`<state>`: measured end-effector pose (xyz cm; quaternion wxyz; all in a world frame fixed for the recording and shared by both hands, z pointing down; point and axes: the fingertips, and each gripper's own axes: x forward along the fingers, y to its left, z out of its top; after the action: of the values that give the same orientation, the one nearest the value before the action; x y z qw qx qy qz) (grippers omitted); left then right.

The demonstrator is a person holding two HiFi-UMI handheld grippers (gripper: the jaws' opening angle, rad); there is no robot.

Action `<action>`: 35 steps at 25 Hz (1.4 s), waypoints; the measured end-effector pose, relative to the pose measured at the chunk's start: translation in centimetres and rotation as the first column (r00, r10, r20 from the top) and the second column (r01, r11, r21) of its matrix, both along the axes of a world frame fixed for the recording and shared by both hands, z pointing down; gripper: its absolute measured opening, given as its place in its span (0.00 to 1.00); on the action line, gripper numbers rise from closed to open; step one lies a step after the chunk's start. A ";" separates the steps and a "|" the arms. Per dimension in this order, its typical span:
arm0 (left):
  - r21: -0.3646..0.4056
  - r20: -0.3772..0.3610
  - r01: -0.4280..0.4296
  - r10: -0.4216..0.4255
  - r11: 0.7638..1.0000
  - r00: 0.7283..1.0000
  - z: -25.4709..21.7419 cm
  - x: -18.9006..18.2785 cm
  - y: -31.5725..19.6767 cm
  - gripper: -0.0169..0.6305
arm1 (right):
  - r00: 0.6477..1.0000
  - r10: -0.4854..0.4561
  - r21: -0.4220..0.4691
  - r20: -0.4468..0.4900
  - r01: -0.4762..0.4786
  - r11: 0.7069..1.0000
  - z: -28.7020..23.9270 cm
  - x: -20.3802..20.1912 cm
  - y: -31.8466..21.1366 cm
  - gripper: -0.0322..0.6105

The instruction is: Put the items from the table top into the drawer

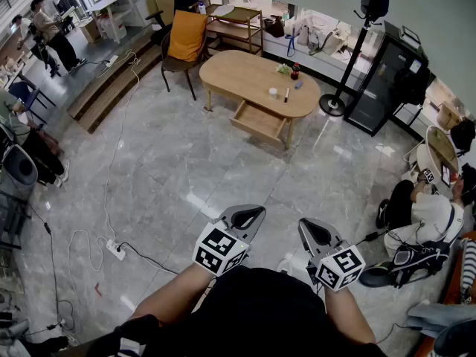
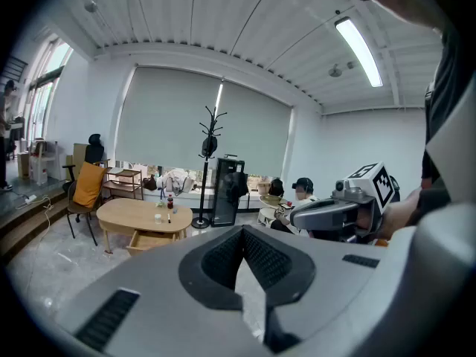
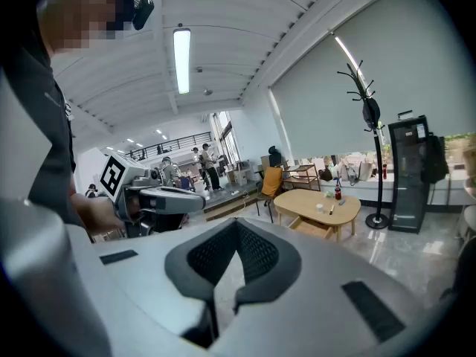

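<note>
An oval wooden table (image 1: 238, 71) stands far across the room, its drawer (image 1: 259, 120) pulled open at the front. On the table top are a dark bottle (image 1: 295, 71), a white cup (image 1: 274, 93), a pen (image 1: 286, 95) and a few small bits. Both grippers are held near my body, far from the table. My left gripper (image 1: 248, 216) is shut and empty, and so is my right gripper (image 1: 313, 231). The left gripper view shows the left gripper (image 2: 241, 233) with jaws meeting at the tip, with the table (image 2: 134, 213) small in the distance. The right gripper (image 3: 236, 226) looks the same.
A chair with an orange cushion (image 1: 186, 36) stands behind the table, beside a wooden shelf (image 1: 236, 22). A coat stand (image 1: 349, 65) and a black cabinet (image 1: 387, 80) are at its right. A power strip with cables (image 1: 115, 249) lies on the floor at the left. A person (image 1: 424, 214) sits at the right.
</note>
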<state>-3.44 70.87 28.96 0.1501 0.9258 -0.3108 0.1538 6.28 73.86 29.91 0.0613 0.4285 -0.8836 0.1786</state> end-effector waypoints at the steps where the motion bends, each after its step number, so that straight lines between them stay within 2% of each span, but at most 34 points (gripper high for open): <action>1: 0.000 -0.001 0.000 0.000 1.000 1.000 0.0 -0.1 0.0 0.03 | 1.000 -0.001 0.000 0.001 0.001 1.000 0.0 -0.2 0.0 0.05; 19: -0.011 -0.010 -0.003 0.003 1.000 1.000 0.4 -1.6 -0.2 0.03 | 1.000 -0.013 0.004 0.008 0.013 1.000 0.3 -2.5 -0.3 0.05; 22: -0.014 -0.021 -0.001 0.001 1.000 1.000 0.6 -2.6 -0.2 0.03 | 0.999 -0.007 0.008 -0.042 0.007 1.000 0.7 -3.5 -0.4 0.05; 27: -0.018 -0.028 0.001 -0.002 1.000 1.000 1.0 -5.1 -0.4 0.03 | 0.997 -0.002 0.002 -0.073 0.002 1.000 1.1 -5.6 -0.9 0.06; 35: -0.016 -0.017 -0.008 0.008 1.000 1.000 1.3 -9.6 -1.4 0.03 | 0.997 0.005 -0.020 -0.072 -0.007 1.000 1.4 -10.0 -1.9 0.06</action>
<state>-13.05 69.48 30.24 0.1595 0.9270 -0.3048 0.1492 -3.72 72.00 31.35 0.0968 0.4366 -0.8777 0.1720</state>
